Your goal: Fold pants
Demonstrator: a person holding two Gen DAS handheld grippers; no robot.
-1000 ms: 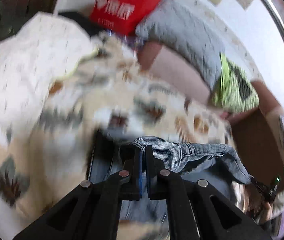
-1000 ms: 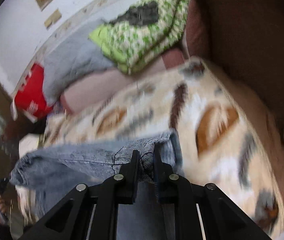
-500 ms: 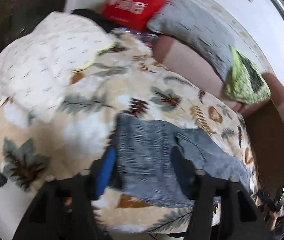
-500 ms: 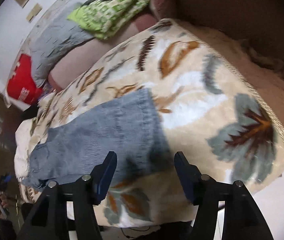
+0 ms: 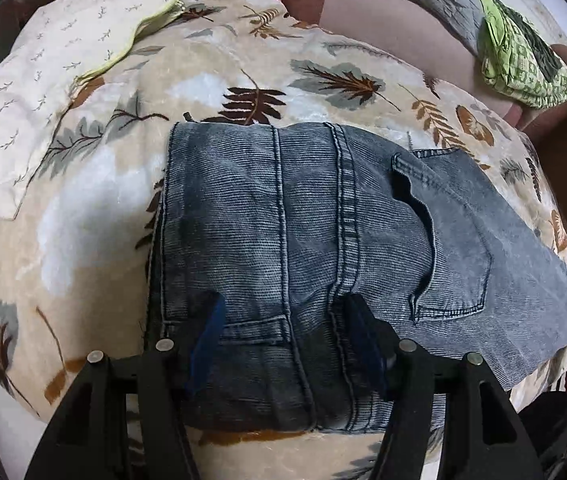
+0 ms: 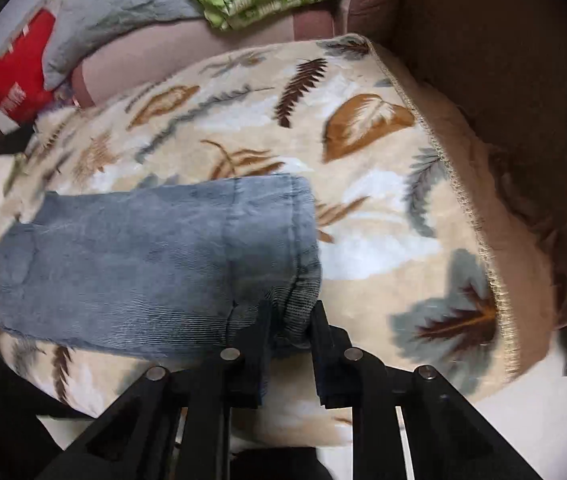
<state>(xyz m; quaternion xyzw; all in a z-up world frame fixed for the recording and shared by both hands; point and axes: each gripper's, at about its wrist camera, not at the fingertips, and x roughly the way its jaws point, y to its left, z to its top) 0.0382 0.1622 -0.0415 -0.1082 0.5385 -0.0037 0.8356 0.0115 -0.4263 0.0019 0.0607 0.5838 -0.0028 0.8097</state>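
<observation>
Pants (image 5: 323, 240) lie folded flat on the leaf-print blanket (image 5: 95, 184). My left gripper (image 5: 283, 328) hovers spread wide above the near edge, empty. My right gripper (image 6: 289, 320) straddles the folded corner, partly apart, not pinching. Judged: fold laid; next needs another grasp for a further fold.

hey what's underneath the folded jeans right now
The jeans lie on a beige leaf-print blanket, which shows all around them. Whatever part of the blanket or anything else sits directly beneath the denim is covered.

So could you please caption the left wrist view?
Open left gripper over folded grey-blue jeans on a leaf-print blanket.
</observation>
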